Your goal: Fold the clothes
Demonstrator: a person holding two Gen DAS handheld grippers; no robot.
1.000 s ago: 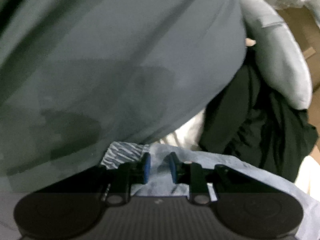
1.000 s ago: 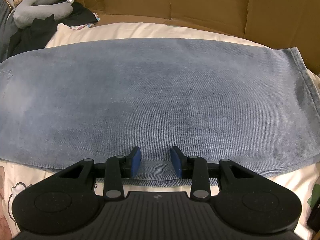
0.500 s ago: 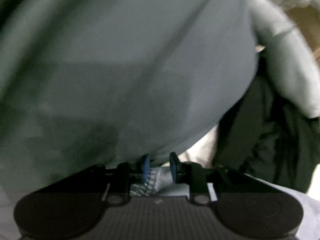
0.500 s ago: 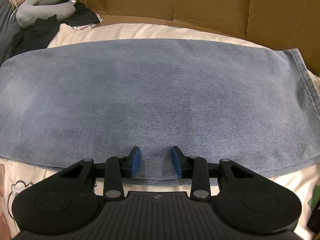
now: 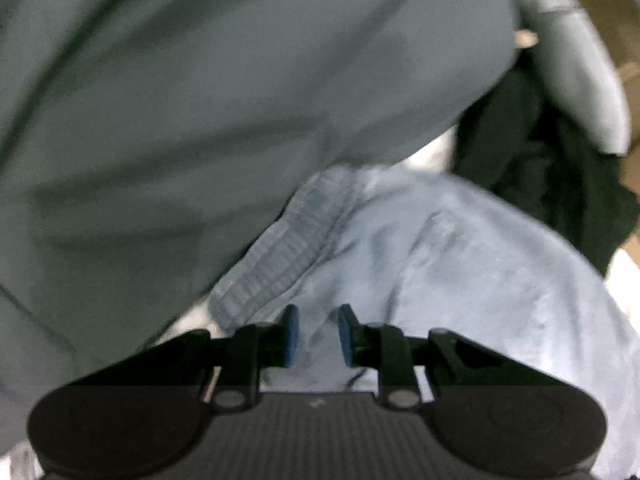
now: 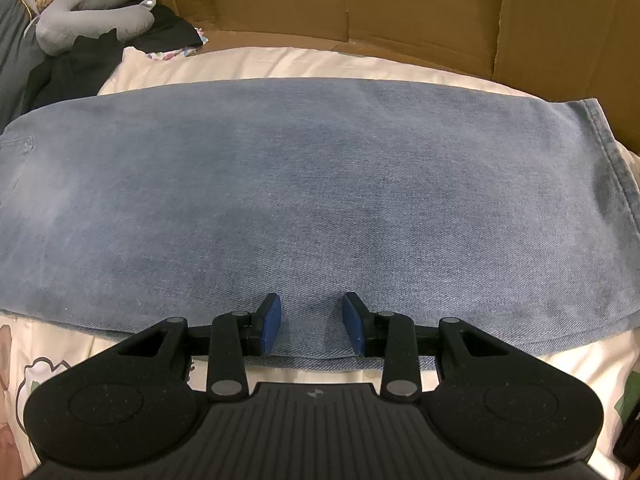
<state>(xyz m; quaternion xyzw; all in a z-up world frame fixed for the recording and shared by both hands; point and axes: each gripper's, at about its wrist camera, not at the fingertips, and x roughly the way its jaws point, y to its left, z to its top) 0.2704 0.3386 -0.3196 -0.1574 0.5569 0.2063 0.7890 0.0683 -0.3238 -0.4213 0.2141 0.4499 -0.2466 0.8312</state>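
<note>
The jeans (image 6: 304, 184) lie folded lengthwise on the bed (image 6: 280, 60), cross-folds remaining; right tool (image 6: 311, 324) released astride their edge, left tool (image 5: 314, 334) grip unclear.

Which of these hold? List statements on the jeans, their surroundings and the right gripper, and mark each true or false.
1. The jeans lie spread flat on a cream sheet. True.
2. A cardboard wall stands beyond the jeans. True.
3. The grey neck pillow lies on top of the jeans. False: it lies apart from them, past their far left corner.
4. The right gripper is at the jeans' far edge. False: it is at the near edge.
</note>
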